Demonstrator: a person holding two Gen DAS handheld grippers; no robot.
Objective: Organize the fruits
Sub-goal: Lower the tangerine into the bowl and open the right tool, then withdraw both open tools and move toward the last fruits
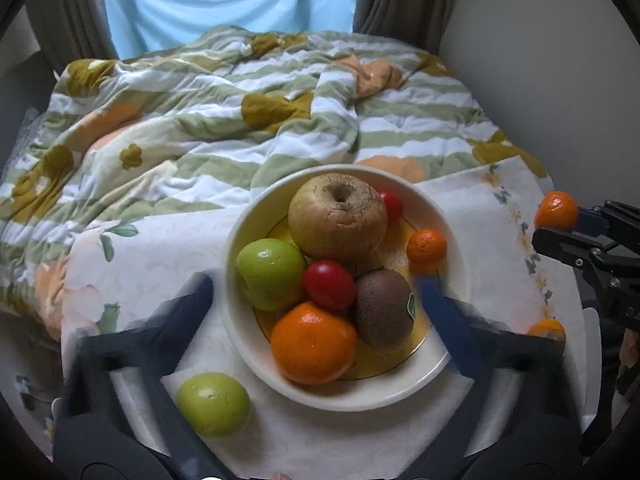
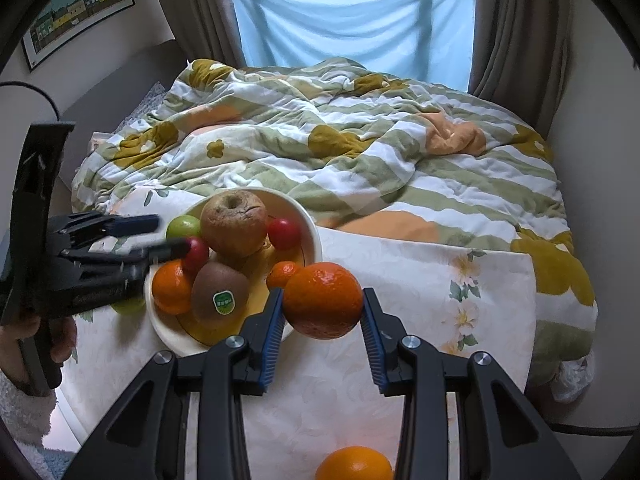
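Holding a mandarin (image 2: pixel 323 300) between the blue pads of my right hand-held gripper (image 2: pixel 323 322), I had it closed on the fruit and lifted above the flowered cloth (image 2: pixel 420 280). The white bowl (image 2: pixel 310 224) lay just to the left of this fruit and a little further from me, so I judged the coming move to be a short carry leftward over the near rim. The mandarin was nearly round, so I saw no long axis to mind.

My left hand-held gripper (image 1: pixel 316 284) was wide open over the bowl and held nothing, with its fingers on either side of the fruits inside. Two fruits were not yet in the bowl: a green apple (image 1: pixel 213 403) lay beside my left hand-held gripper, and another orange (image 2: pixel 354 463) lay under my right one.
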